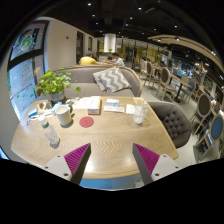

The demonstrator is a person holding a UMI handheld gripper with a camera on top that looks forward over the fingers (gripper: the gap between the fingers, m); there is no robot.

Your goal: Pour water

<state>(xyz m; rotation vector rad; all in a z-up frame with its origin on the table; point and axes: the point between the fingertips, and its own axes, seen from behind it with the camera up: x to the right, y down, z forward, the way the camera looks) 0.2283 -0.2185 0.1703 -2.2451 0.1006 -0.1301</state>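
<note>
A round wooden table (105, 140) lies ahead of my gripper (111, 160). A clear plastic water bottle (51, 132) stands at the table's left edge. Behind it is a white cup or jug (64, 114) with a round lid. A clear glass (139, 114) stands at the right side of the table. A small red coaster (87, 122) lies between them. My fingers, with their magenta pads (77, 159), stand wide apart above the table's near edge, and nothing is between them.
A potted green plant (53, 84) and papers or books (105, 103) sit at the back of the table. A grey sofa with a striped cushion (112, 79) stands behind. A grey chair (176, 121) is at the right. More chairs and tables fill the room beyond.
</note>
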